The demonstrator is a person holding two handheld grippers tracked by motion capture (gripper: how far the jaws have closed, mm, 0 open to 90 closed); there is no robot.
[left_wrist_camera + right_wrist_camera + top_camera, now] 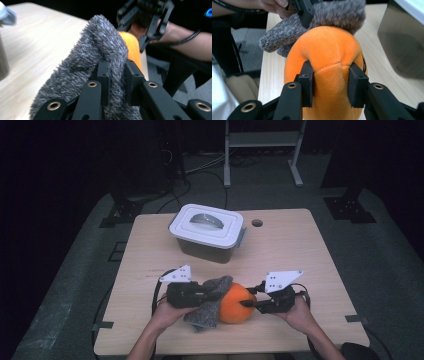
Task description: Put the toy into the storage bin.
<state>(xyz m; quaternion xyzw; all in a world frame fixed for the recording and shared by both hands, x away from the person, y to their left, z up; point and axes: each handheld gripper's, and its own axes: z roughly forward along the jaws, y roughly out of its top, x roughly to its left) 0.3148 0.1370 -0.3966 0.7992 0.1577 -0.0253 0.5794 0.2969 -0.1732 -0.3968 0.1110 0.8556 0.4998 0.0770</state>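
A round orange plush toy (235, 306) sits on the wooden table (290, 250) near its front edge. A grey fuzzy cloth (210, 307) lies over the toy's left side and hangs down to the table. My left gripper (212, 294) comes in from the left, shut on a fold of the cloth (100, 50). From the right, my right gripper (250, 301) is shut on the toy. In the right gripper view its pads (305, 82) dent the orange plush (329, 50), with the cloth (332, 12) draped over the far side.
A grey box with a white lid (207, 232) stands at the back middle of the table, beyond both grippers. A round hole (257, 223) is in the tabletop beside it. Bare wood lies to the left and right. Dark floor, cables and a frame lie behind.
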